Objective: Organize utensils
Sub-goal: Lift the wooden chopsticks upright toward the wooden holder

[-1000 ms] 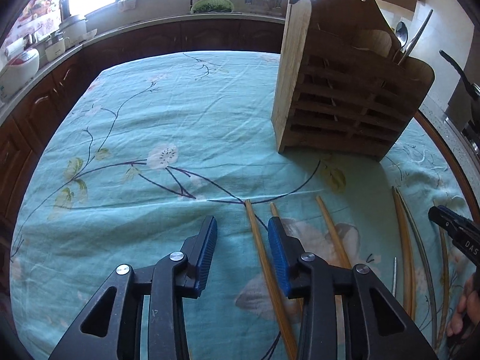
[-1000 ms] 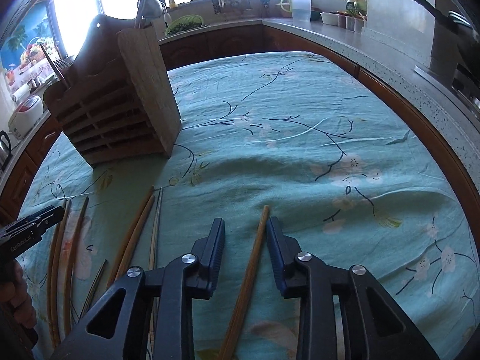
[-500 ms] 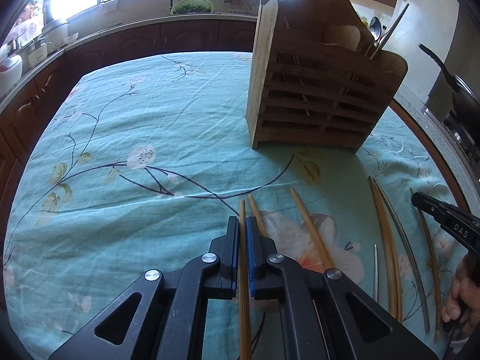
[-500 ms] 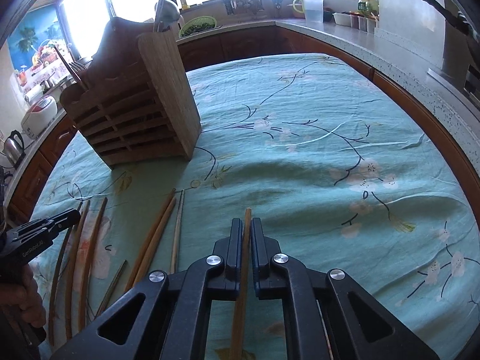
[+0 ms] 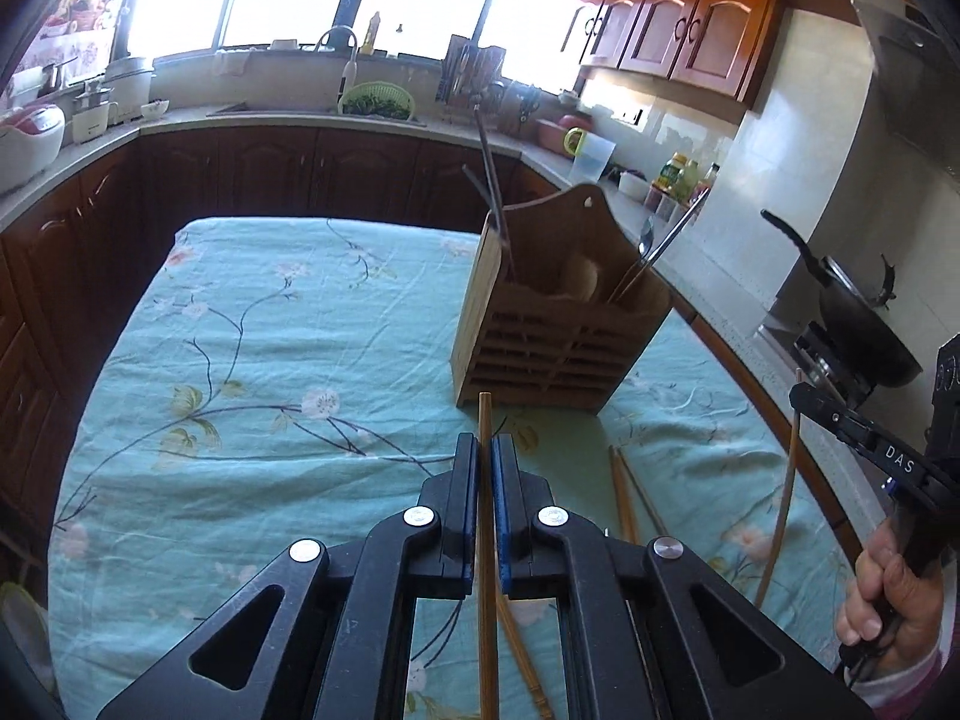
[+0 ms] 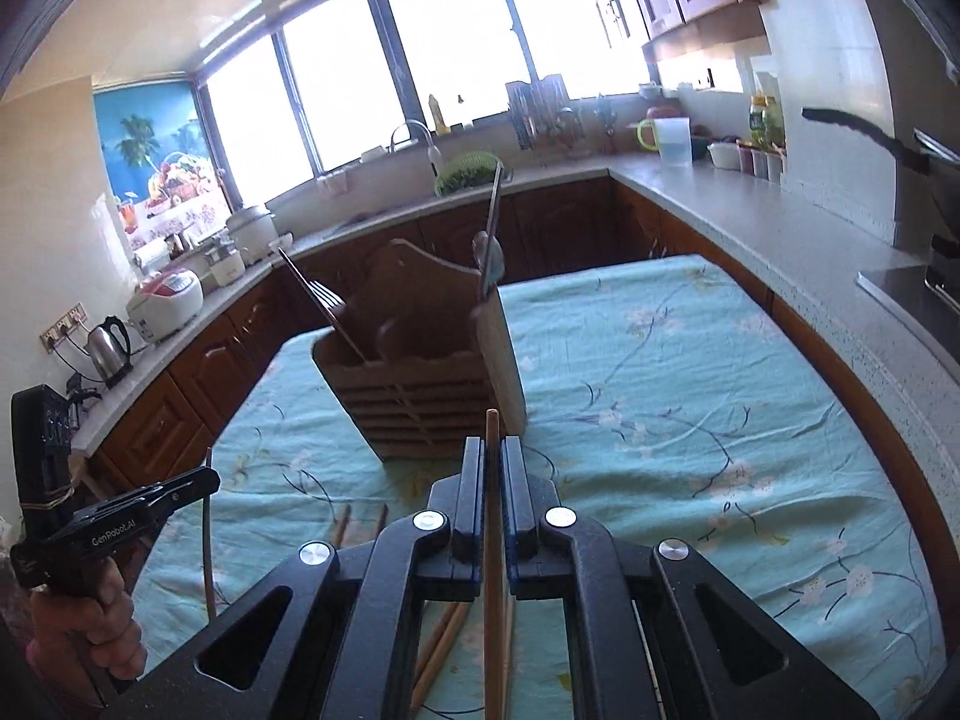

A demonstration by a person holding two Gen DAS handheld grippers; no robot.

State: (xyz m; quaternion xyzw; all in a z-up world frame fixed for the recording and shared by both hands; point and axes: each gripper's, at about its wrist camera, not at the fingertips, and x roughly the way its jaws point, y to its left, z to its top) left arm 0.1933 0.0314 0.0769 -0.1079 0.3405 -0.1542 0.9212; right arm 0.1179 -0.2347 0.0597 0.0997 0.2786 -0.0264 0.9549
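My left gripper is shut on a wooden chopstick, held above the table with its tip toward the wooden utensil holder. My right gripper is shut on another wooden chopstick, also lifted, pointing at the holder. The holder stands upright with a spoon, a fork and chopsticks in its compartments. More chopsticks lie on the tablecloth below. The right gripper with its chopstick shows in the left wrist view; the left gripper shows in the right wrist view.
The table has a teal floral cloth. A kitchen counter wraps around it with a sink, jug, rice cooker and kettle. A black pan sits on the stove at the right.
Both grippers closed on a chopstick each and have lifted them off the cloth. Both views have tilted up, and the holder now sits lower and farther in frame.
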